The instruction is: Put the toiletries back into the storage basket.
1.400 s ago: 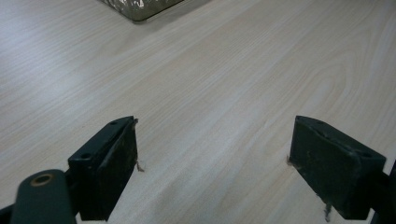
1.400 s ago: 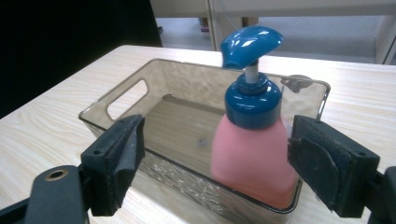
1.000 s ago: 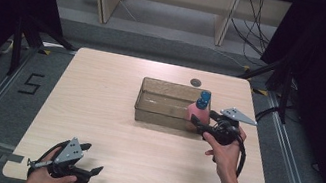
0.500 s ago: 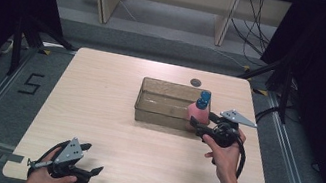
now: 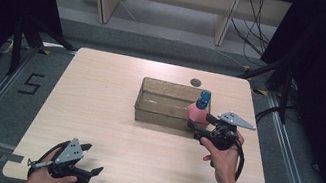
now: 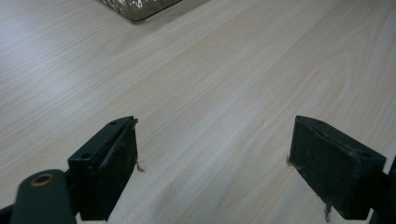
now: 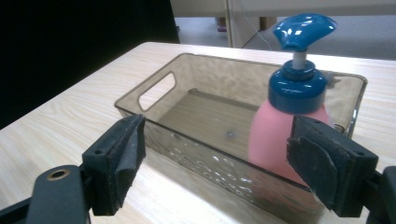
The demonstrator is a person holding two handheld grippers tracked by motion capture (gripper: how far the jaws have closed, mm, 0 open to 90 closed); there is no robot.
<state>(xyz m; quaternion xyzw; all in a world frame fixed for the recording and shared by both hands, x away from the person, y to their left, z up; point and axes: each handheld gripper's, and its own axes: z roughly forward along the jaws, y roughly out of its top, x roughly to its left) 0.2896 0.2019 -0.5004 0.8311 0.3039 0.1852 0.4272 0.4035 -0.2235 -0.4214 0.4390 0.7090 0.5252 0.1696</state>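
two grippers are in a person's hands over a pale wood-grain worktop (image 5: 111, 113). the left gripper (image 5: 78, 170) sits low at the near left edge of the worktop in the high view, well apart from everything else; in the left gripper view its jaws stand wide apart with bare worktop between them, and a corner of the bin shows at the top of that view. the right gripper (image 5: 198, 131) is held by the right hand (image 5: 221, 157) at the right end of a clear, smoky-tinted plastic bin (image 5: 161, 116) that rests near the middle of the worktop toward its far side. inside the bin, at its right end, a pink pump bottle (image 7: 275, 135) with a blue pump top (image 7: 301, 32) stands upright. in the right gripper view the jaws are wide apart and hold nothing: they sit just outside the near wall of the bin, and the bottle is seen through that wall, close to the right-hand jaw. whether that jaw touches the bin cannot be told. a small dark round mark (image 5: 196, 82) lies on the worktop just beyond the bin's far wall.
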